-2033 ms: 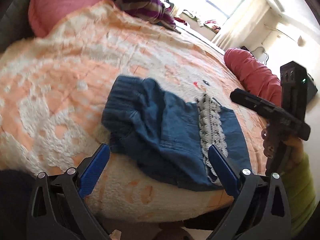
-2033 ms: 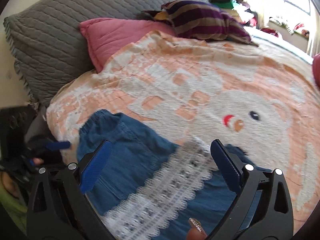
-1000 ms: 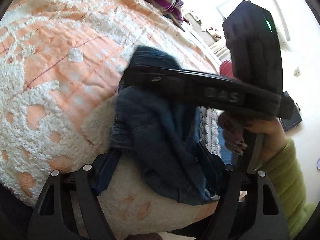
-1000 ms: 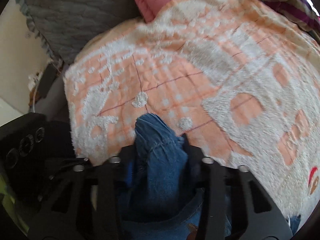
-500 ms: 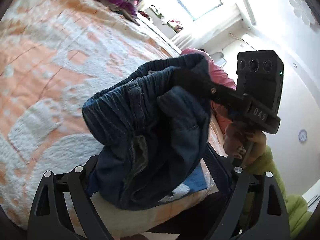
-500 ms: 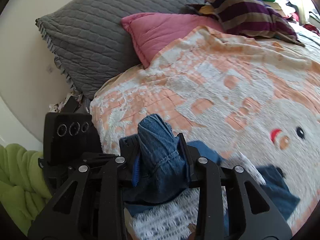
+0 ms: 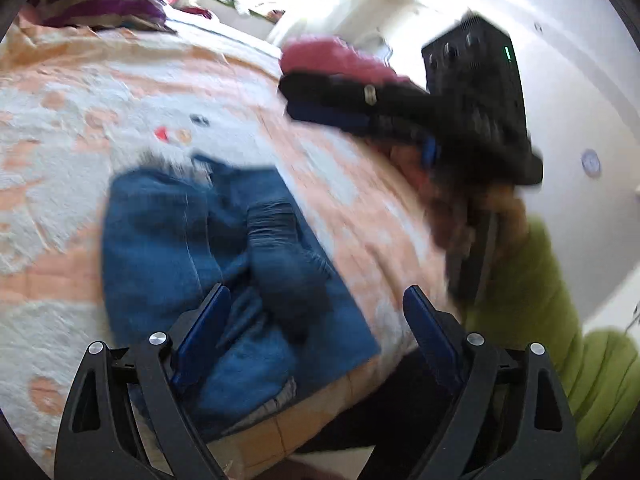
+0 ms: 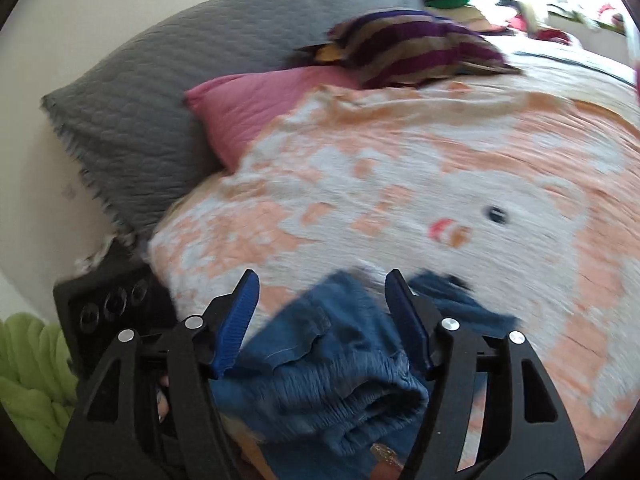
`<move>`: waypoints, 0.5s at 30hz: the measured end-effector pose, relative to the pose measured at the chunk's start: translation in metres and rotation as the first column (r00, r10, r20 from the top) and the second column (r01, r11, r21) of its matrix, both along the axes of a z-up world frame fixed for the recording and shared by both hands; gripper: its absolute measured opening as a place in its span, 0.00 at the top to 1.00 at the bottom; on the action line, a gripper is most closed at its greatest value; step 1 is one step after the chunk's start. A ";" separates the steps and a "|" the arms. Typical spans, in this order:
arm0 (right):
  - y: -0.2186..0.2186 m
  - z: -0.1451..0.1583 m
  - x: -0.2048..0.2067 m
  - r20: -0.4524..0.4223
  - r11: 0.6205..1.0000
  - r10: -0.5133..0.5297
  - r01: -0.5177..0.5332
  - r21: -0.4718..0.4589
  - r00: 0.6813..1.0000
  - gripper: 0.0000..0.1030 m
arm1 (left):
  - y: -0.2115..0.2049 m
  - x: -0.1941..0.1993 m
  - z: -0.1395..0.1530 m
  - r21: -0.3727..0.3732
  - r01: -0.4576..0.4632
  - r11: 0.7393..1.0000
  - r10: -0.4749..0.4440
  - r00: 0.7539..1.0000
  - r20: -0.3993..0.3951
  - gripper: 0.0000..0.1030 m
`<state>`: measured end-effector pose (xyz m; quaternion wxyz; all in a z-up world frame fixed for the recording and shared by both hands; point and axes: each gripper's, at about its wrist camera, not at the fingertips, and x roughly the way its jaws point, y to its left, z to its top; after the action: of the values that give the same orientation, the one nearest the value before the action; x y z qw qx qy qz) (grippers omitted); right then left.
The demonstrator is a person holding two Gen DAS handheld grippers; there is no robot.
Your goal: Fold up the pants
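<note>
Both tongs are gaping wide, gripping nothing: left gripper and right gripper are hovering over the folded blue pants, which are lying at the near edge of the orange-and-white bedspread.

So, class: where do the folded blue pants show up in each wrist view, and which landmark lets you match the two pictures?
Left wrist view: pants lie lower centre-left on the blanket, ahead of the open left gripper.
Right wrist view: pants at bottom centre, under the open right gripper.
Shared landmark: the striped purple pillow.
</note>
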<state>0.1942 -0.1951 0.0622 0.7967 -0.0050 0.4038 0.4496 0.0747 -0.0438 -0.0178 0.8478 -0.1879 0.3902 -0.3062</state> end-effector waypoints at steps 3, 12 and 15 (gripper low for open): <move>-0.006 -0.010 -0.002 0.015 0.994 -0.044 0.045 -0.104 0.999 0.43 | 0.002 -0.004 -0.009 -0.001 0.009 1.000 -0.009 1.000 -0.010 0.16; 0.008 -0.071 -0.014 -0.008 0.891 -0.047 0.038 -0.453 0.999 0.44 | -0.009 -0.018 -0.013 0.057 0.058 0.997 -0.057 0.998 -0.008 0.16; 0.003 -0.074 -0.012 -0.018 0.892 -0.060 0.046 -0.449 0.998 0.43 | -0.016 -0.023 -0.011 0.116 0.065 0.991 -0.068 0.998 0.017 0.16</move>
<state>0.1825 -0.1919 -0.0119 0.7797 -0.1704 0.5088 0.3226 0.0521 -0.0595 -0.0284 0.8507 -0.1221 0.4043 -0.3131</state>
